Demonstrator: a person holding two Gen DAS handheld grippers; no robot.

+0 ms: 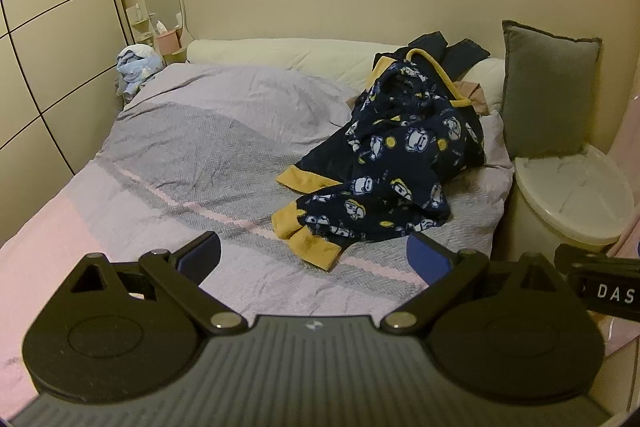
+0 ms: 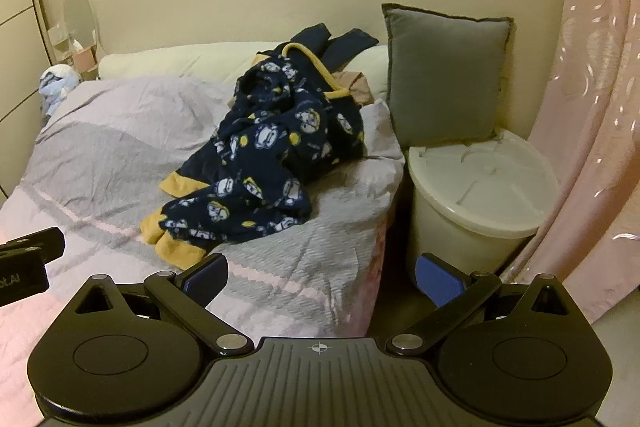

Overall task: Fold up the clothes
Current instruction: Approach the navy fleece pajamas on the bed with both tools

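A crumpled navy garment (image 1: 396,163) (image 2: 264,155) with a cartoon print and yellow cuffs lies heaped on the right half of the bed. Two yellow cuffs (image 1: 304,227) point toward me. More dark clothing (image 1: 452,53) is piled behind it against the headboard. My left gripper (image 1: 314,259) hovers open above the bedspread, just short of the nearest cuff, with nothing between its blue pads. My right gripper (image 2: 322,275) is open too, held over the bed's right edge, and holds nothing. Each gripper's body shows at the edge of the other's view.
The bed (image 1: 180,155) carries a grey and pink striped cover. A grey cushion (image 1: 548,91) stands on a white round bin (image 2: 476,203) right of the bed. A pink curtain (image 2: 592,131) hangs further right. A wardrobe (image 1: 48,59), oval mirror and blue bundle (image 1: 134,67) are at left.
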